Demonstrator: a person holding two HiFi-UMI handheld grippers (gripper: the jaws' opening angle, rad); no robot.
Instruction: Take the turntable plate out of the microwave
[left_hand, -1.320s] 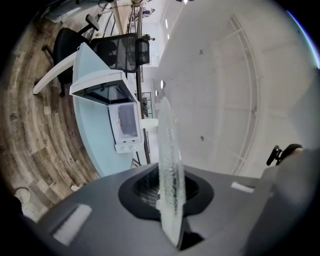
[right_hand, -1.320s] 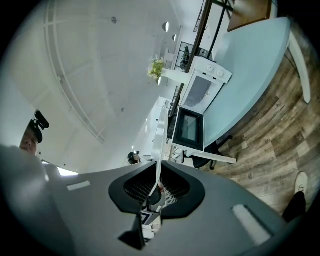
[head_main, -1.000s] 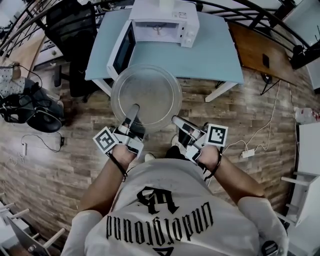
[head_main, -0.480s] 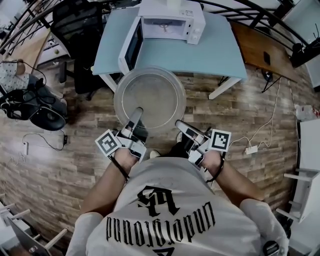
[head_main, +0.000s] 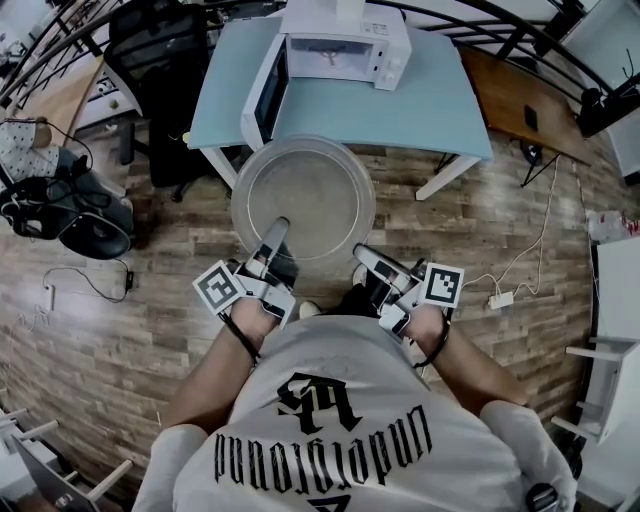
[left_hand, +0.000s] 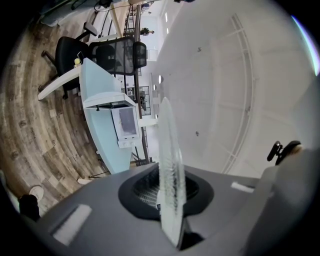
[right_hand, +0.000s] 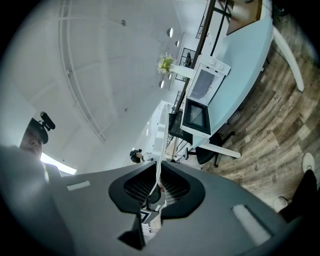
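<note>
- Wood-plank floor (head_main: 120, 330) spreads across the room below the head view. A pale blue worktop (head_main: 430, 100) on white legs stands at the far side.
- White microwave (head_main: 345, 40): set toward the far edge of the worktop, with its door (head_main: 262, 95) swung open to the left and its cavity facing the person.
- Turntable plate (head_main: 303, 195): round clear glass, outside the microwave. It is held roughly level above the floor, between the person and the worktop. Seen from above, its far rim meets the worktop's near edge.
- Left hand-held gripper (head_main: 277, 230): clamped on the near-left rim of the plate. In the left gripper view the turntable plate (left_hand: 169, 150) appears edge-on, pinched between the two jaws.
- Right hand-held gripper (head_main: 362, 252): clamped on the near-right rim. In the right gripper view the thin edge of the turntable plate (right_hand: 161, 135) runs between the ribbed pads, which press on it from both sides.
- Marker cubes: one on the left unit (head_main: 220, 288) and one on the right unit (head_main: 442, 284), each turned outward from the plate.
- Black office chair (head_main: 150, 50): at the far left, just beside the worktop.
- White power strip (head_main: 497, 299): on the floor at the right, with its cable trailing away toward the far right.
- Printed shirt (head_main: 330, 420): the person's torso, filling the near edge of the head view.
</note>
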